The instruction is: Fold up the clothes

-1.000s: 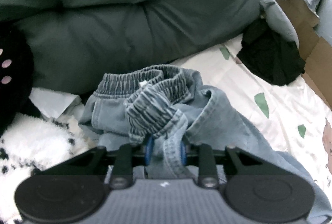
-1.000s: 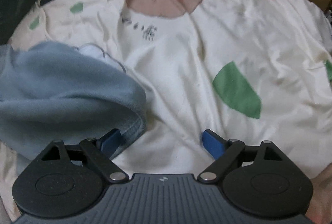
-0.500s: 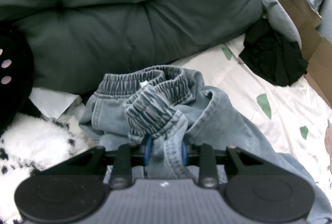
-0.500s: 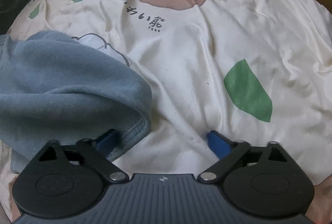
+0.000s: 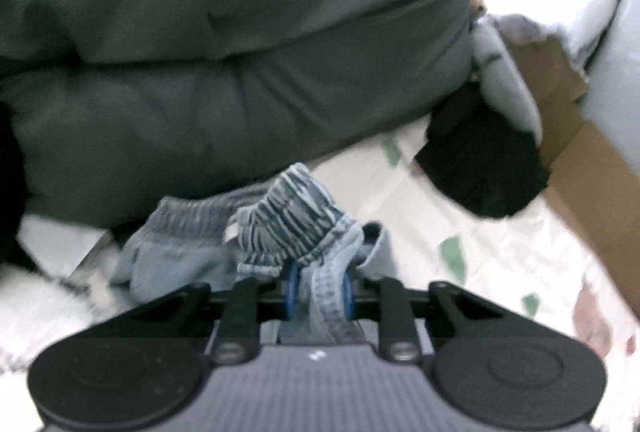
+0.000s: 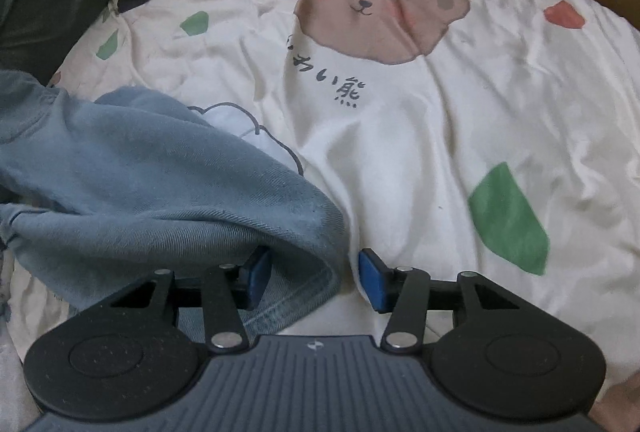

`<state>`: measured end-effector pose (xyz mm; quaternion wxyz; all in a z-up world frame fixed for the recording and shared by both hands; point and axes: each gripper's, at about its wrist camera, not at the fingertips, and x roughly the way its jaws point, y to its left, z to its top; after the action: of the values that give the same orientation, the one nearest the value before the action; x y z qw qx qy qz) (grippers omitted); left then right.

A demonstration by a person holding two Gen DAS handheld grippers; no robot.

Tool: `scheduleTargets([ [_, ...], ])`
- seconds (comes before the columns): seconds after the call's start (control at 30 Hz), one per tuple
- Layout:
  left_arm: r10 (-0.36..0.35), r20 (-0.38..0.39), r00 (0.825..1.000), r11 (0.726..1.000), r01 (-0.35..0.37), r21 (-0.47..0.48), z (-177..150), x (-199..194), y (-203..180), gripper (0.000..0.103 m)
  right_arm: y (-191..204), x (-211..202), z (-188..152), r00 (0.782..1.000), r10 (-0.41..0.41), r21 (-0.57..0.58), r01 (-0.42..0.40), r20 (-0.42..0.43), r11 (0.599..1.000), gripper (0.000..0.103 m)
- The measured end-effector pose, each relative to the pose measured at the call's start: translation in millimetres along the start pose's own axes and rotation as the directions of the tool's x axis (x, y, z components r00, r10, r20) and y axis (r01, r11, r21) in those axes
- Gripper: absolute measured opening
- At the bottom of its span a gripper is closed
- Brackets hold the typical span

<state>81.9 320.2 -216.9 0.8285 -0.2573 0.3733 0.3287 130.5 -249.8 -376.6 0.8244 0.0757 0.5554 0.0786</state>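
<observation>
Light blue jeans lie crumpled on a cream bedsheet. In the left wrist view, their elastic waistband bunches just past my left gripper. Its jaws are closing, and the blue pads pinch a denim fold lifted off the bed. In the right wrist view, a jeans leg drapes in from the left. Its stitched hem sits between the closing jaws of my right gripper. The left pad is tucked under the cloth. A small gap separates the right pad from the hem.
A dark green duvet piles up behind the jeans. A black garment and brown cardboard lie at the right, with black-and-white fluffy fabric at the left. The sheet carries a bear print and green patches.
The left gripper has risen with the denim fold, so the waistband hangs bunched higher. The right gripper's jaws have narrowed from wide open to close around the leg hem.
</observation>
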Motion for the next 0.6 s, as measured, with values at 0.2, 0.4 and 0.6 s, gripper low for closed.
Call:
scheduleTargets([
  [0.2, -0.060, 0.029, 0.998, 0.998, 0.060, -0.015, 36, 16, -25, 0.015, -10, -6, 7, 0.998, 0.011, 0.041, -0.013, 0.061, 0.999, 0.003],
  [0.4, -0.069, 0.065, 0.995, 0.996, 0.073, -0.055, 70, 44, -46, 0.013, -18, -34, 21, 0.991, 0.001, 0.077, -0.012, 0.136, 0.997, 0.002],
  [0.6, -0.045, 0.085, 0.995, 0.997, 0.051, -0.066, 101, 80, -59, 0.012, -24, -40, 51, 0.983, -0.003, 0.086, -0.013, 0.181, 0.996, 0.002],
])
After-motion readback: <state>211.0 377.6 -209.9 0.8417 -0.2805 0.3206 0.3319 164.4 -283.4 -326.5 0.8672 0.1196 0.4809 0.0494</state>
